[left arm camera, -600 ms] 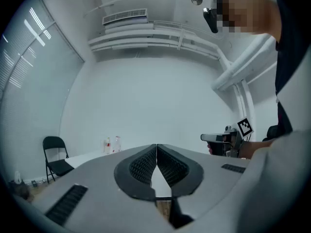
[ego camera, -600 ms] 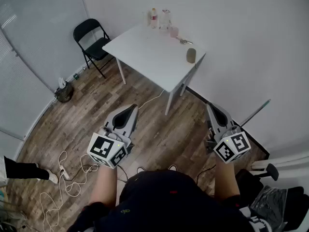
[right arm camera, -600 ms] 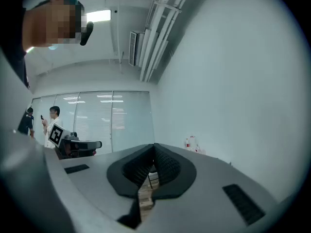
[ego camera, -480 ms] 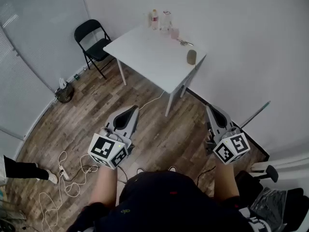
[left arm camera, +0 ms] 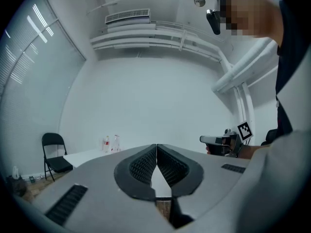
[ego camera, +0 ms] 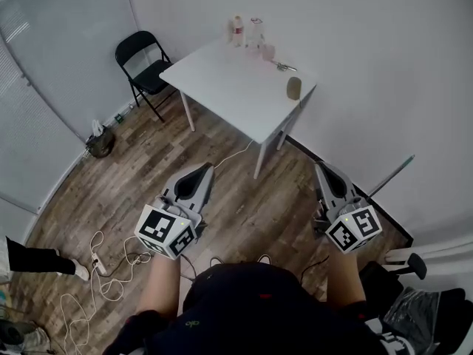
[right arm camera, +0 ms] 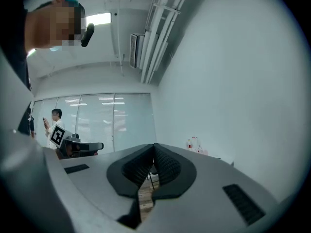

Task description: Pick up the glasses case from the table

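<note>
The glasses case (ego camera: 294, 88), a small tan oval, lies near the right edge of the white table (ego camera: 229, 87) by the wall, far ahead of both grippers. My left gripper (ego camera: 203, 170) and right gripper (ego camera: 321, 167) hover level above the wood floor, well short of the table. In the left gripper view the left gripper (left arm camera: 156, 147) has its ribbed pads pressed together with nothing between them. The right gripper (right arm camera: 154, 147) looks the same in its own view. The case does not show in either gripper view.
Bottles (ego camera: 236, 28) and a pink cup (ego camera: 267, 50) stand at the table's far corner. A black folding chair (ego camera: 142, 58) sits left of the table, a dark bag (ego camera: 98, 140) by the glass wall. Cables (ego camera: 96, 265) trail on the floor at the left. A person (right arm camera: 53, 120) stands behind the glass.
</note>
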{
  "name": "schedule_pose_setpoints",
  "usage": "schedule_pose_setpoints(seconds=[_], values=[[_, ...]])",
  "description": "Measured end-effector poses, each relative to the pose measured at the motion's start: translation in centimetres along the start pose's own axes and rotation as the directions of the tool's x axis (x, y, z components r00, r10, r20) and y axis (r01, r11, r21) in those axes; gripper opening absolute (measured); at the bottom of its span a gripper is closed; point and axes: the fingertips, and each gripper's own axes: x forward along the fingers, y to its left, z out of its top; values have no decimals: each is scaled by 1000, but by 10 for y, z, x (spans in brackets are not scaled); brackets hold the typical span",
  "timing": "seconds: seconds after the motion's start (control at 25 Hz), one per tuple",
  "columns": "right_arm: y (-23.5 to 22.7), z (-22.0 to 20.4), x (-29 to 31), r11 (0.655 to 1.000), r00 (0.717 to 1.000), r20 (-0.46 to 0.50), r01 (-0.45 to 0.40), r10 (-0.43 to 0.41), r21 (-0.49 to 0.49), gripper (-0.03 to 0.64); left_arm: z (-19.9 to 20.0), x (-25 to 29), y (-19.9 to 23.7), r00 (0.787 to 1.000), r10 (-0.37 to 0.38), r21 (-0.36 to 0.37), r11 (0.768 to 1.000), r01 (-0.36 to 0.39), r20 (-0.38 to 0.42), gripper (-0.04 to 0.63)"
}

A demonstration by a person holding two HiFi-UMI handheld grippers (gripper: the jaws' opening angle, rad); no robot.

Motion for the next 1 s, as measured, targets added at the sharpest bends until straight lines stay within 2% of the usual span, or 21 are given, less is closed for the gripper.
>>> schedule_pose_setpoints(seconds=[0.48, 1.0], values=[[-43, -4, -20, 998, 999, -10, 35, -34, 44, 20, -14, 25, -24, 1000, 10, -9, 1000, -10, -25, 23], [-121, -25, -48, 996, 999, -44, -23, 27, 88, 20, -37, 81, -74, 995, 70, 25, 997, -69, -67, 23]])
